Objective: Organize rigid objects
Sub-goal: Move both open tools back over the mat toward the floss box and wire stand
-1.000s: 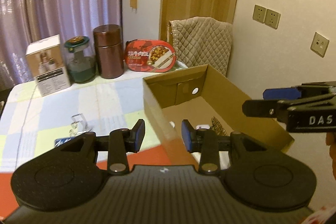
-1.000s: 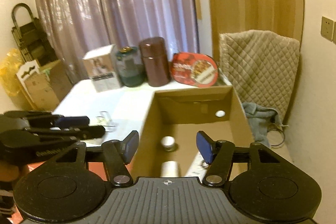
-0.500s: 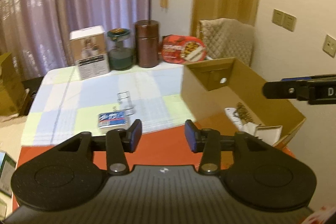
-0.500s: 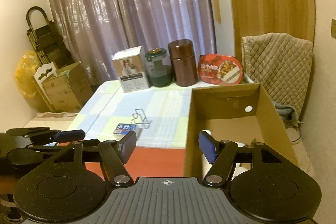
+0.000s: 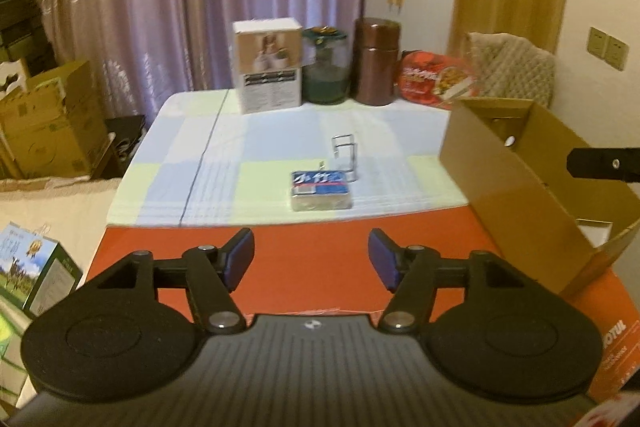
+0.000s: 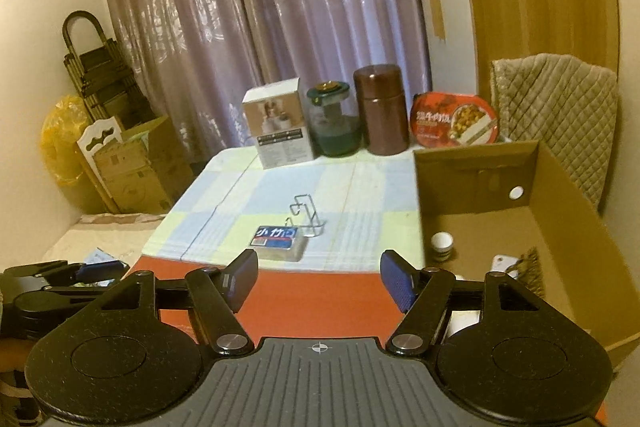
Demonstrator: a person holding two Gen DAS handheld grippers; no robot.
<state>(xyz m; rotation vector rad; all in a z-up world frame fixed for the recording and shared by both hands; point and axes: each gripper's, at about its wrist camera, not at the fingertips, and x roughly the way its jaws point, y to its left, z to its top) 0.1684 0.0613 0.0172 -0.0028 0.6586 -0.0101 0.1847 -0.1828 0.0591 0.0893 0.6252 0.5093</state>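
The left gripper (image 5: 311,259) hangs over the red near strip of the tabletop (image 5: 320,239), its jaws parting with nothing between the blue pads. Straight ahead of those jaws, on the pale blue-and-green checked cloth (image 5: 248,167), lies a small flat rectangular pack with a blue label (image 5: 321,189), and just behind it, apparently touching its far corner, stands a bent silver wire holder (image 5: 345,155). To the right of the jaws sits an open brown cardboard box (image 5: 516,187), with the tip of the right gripper (image 5: 600,163) reaching in above its far wall.

The right gripper (image 6: 319,281) also has its jaws apart and empty, easing a little wider. The blue-labelled pack (image 6: 279,242) lies just ahead of its left jaw and the wire holder (image 6: 306,215) beyond it. Ahead and to the right of the right jaw, inside the cardboard box (image 6: 480,183), a small white-capped jar (image 6: 442,245) stands on the floor, with other items too dim to identify.

Far beyond both pairs of jaws, along the curtain edge of the tabletop, stand a white printed carton (image 6: 279,125), a green-lidded glass jar (image 6: 333,123), a tall brown cylindrical canister (image 6: 380,111) and a red oval food tray (image 6: 454,121) propped upright.
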